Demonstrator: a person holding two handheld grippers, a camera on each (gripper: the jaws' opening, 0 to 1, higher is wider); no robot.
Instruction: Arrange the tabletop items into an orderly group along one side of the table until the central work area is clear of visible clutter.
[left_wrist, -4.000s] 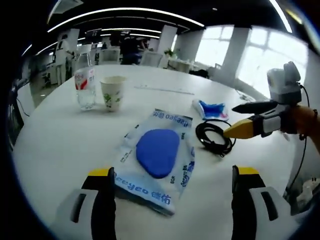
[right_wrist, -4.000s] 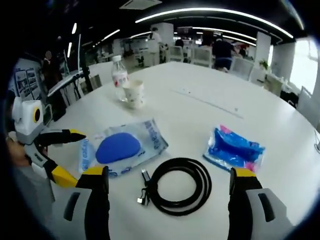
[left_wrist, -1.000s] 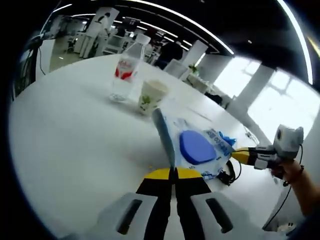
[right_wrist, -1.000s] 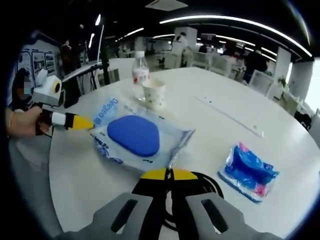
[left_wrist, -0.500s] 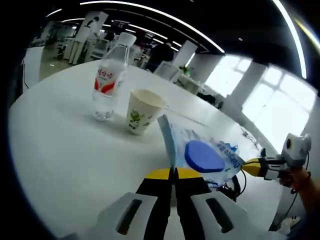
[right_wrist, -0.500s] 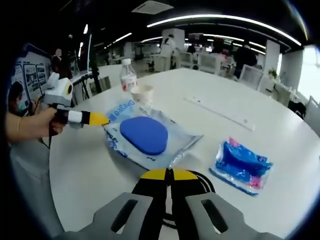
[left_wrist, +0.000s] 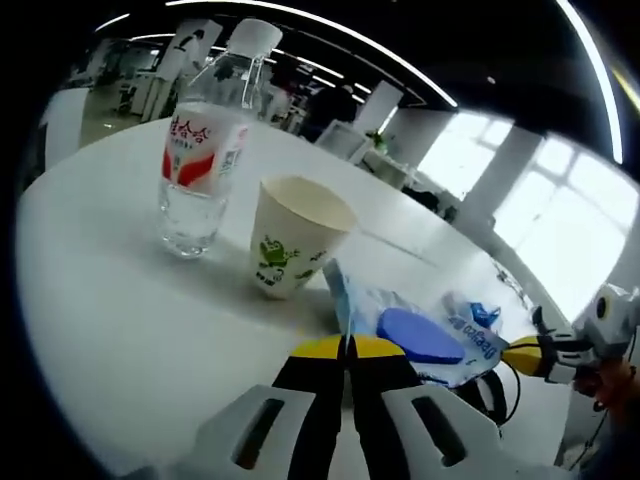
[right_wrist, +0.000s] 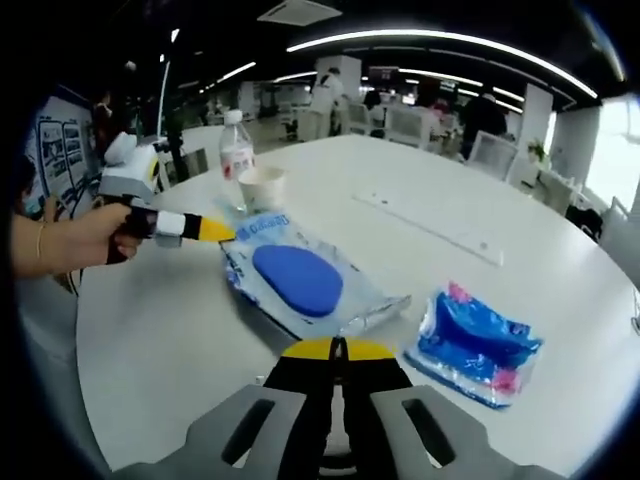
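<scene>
1. In the left gripper view, the left gripper (left_wrist: 347, 347) has its jaws pressed together on one corner of the clear pouch (left_wrist: 425, 335). The pouch holds a flat blue oval and stretches away from the fingertips, ahead and to the right.

2. In the right gripper view, the right gripper (right_wrist: 335, 350) is likewise clamped tight, pinching the opposite end of the pouch (right_wrist: 300, 280). The pouch's long axis runs between the two grippers, so it hangs slung between them.

3. The left gripper is the nearer one to the paper cup (left_wrist: 290, 235) and the water bottle (left_wrist: 205, 150). Both stand just ahead and left of its fingertips, close together. Any set-down beside them would seem to be led by the left hand.

4. Right of the right gripper's fingertips, a small blue packet (right_wrist: 475, 340) lies flat on the white table (right_wrist: 150, 340), apart from the pouch.

5. Readable text: the bottle's red and white label carries Chinese characters. The cup has a green printed figure. The pouch shows blue lettering, too blurred to read.
</scene>
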